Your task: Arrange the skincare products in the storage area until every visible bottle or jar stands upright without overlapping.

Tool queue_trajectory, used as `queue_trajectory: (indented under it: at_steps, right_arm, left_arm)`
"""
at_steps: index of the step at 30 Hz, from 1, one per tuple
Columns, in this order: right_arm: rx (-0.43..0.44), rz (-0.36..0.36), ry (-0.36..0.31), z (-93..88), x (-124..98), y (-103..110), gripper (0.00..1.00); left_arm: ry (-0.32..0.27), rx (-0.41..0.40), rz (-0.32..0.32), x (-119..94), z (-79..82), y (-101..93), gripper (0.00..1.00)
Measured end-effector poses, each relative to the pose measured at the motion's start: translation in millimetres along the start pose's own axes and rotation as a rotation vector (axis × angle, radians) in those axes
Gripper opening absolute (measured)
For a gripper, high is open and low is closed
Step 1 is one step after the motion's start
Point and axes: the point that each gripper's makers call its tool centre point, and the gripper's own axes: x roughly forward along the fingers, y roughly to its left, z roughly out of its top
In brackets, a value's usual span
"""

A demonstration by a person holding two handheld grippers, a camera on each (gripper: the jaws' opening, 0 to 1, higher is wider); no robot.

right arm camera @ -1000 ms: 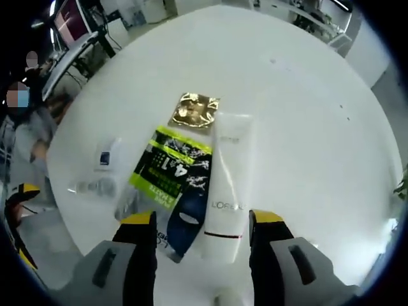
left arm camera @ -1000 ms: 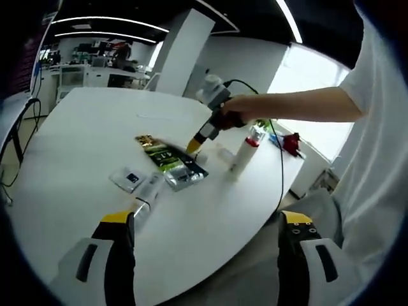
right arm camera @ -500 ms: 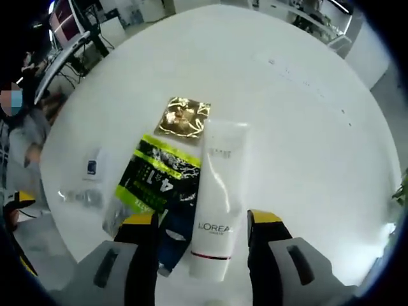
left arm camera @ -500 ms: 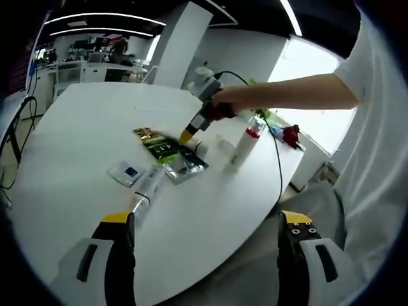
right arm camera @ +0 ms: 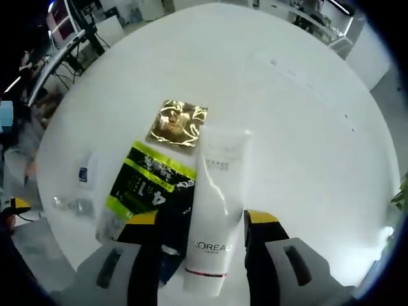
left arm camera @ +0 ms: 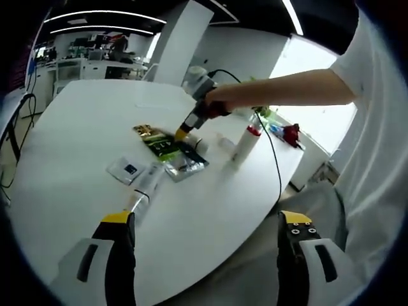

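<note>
White round tabletop (right arm camera: 306, 115): a white squeeze tube (right arm camera: 213, 210) lies flat, framed between the spread jaws of the right gripper (right arm camera: 199, 224), unclamped. Beside it, a green-black sachet (right arm camera: 148, 185) overlaps. One red-capped white bottle (left arm camera: 245, 145) stands upright; left gripper (left arm camera: 207, 233) gapes empty. Barely begun.

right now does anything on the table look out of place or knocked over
Yes. The white tube lies flat between the right gripper's open jaws, its edge overlapping the green-and-black sachet, with a gold sachet just beyond. In the left gripper view, another white bottle leans rather than standing upright.
</note>
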Motion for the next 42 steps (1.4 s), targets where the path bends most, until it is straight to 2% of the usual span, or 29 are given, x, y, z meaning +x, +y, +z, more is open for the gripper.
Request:
queue_trajectory:
  at_steps: [13, 19, 21, 23, 32, 42]
  right_arm:
    - [0.03, -0.009, -0.01, 7.1, 10.2, -8.2, 0.48]
    - [0.034, -0.025, -0.012, 8.7, 10.7, -16.1, 0.37]
    - [0.017, -0.026, -0.017, 7.9, 10.2, -15.2, 0.36]
    - [-0.072, -0.029, -0.035, 10.6, 10.8, -15.9, 0.35]
    - [-0.03, -0.037, -0.101, 10.1, 10.6, -20.6, 0.32]
    - [-0.09, -0.099, -0.139, 12.6, 6.6, -15.3, 0.29]
  left_arm:
    - [0.009, -0.01, -0.005, 2.6, -3.8, 4.5, 0.84]
    - [0.011, -0.013, -0.006, 3.4, -5.1, 6.2, 0.84]
    - [0.011, -0.013, -0.007, 3.8, -6.0, 7.1, 0.84]
    - [0.013, -0.015, -0.008, 4.5, -6.5, 6.6, 0.84]
    - [0.015, -0.009, -0.008, 3.8, -5.7, 4.8, 0.83]
    - [0.01, 0.004, 0.005, -5.0, -2.8, 5.4, 0.84]
